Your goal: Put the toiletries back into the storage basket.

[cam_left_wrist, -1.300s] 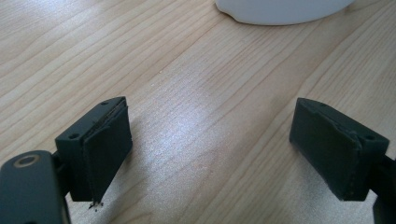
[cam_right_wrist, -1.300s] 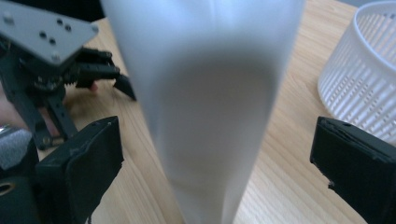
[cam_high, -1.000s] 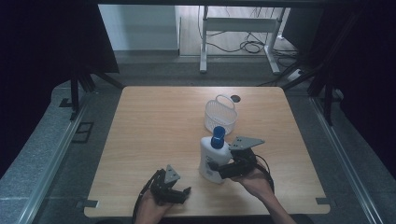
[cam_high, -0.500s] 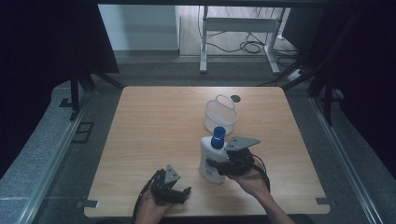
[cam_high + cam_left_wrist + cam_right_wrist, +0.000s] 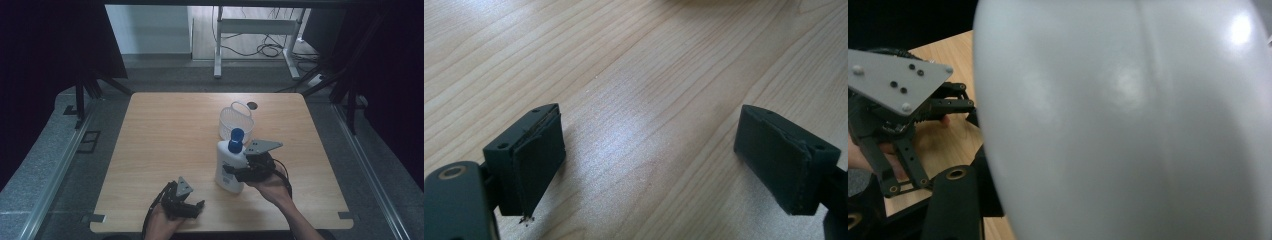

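The tall white plastic bottle with a blue cap (image 5: 231,165) stands upright on the light wooden table (image 5: 165,150), and the right gripper (image 5: 239,173) has it from the side, low on the body. Held that far below the cap, the bottle looks top-heavy: a quick lift or swing could let it pivot between the jaws and tip, or slide out altogether, since its smooth glossy wall offers little friction. In the right gripper view the white body (image 5: 1128,120) is pressed up against the camera and covers both jaw tips, so the jaws look clenched on the bottle, though how much of each pad actually bears on it cannot be told. A shallow or off-centre bite would make a slip more likely.

The white mesh basket with a wire handle (image 5: 236,121) sits just behind the bottle, near enough that a forward tilt or a careless carry could knock it over or push it along the table.

The left gripper (image 5: 186,206) rests near the front edge of the table, well apart from the bottle, jaws released and spread wide over bare wood in the left gripper view, grasping nothing
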The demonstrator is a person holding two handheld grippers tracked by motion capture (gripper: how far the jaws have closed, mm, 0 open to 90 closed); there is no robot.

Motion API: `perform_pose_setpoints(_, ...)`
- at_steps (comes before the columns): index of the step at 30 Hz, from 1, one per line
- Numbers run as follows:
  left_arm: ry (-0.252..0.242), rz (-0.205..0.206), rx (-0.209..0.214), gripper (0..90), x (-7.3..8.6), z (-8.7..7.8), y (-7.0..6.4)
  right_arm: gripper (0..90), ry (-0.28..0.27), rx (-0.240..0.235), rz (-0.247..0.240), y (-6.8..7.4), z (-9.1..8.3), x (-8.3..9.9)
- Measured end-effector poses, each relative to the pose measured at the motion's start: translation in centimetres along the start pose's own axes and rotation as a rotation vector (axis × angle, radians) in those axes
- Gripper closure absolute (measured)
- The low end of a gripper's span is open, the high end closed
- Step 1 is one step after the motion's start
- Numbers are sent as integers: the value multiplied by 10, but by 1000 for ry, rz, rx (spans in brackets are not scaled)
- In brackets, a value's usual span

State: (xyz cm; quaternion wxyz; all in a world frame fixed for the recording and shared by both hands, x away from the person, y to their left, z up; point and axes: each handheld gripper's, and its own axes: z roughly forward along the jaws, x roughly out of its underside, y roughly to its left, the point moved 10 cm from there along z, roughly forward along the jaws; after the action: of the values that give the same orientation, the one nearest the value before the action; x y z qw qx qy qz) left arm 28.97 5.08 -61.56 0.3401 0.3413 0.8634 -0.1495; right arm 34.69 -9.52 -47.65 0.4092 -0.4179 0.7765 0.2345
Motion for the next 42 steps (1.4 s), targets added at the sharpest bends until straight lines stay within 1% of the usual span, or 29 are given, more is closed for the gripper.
perform_pose_setpoints(8, -1, -2, 0, 122, 0, 0, 0, 371, -7, -8, -25, -13, -5, -14)
perform_pose_setpoints(20, 0, 1, 1, 122, 0, 0, 0, 372, -25, -29, -43, -32, -13, -39)
perform_pose_setpoints(23, 0, 1, 0, 122, 0, 0, 0, 372, -32, -29, -44, -37, -15, -45)
perform_pose_setpoints(24, 0, 1, 0, 122, 0, 0, 0, 372, -37, -29, -40, -42, -16, -49)
perform_pose_setpoints(27, 0, 1, 0, 122, 0, 0, 0, 372, -39, -30, -40, -45, -16, -52)
perform_pose_setpoints(31, 0, 0, 0, 122, 0, 0, 0, 372, -44, -35, -35, -54, -17, -59)
perform_pose_setpoints(42, 0, 0, 0, 121, 0, 0, 0, 373, -64, -31, -29, -77, -17, -77)
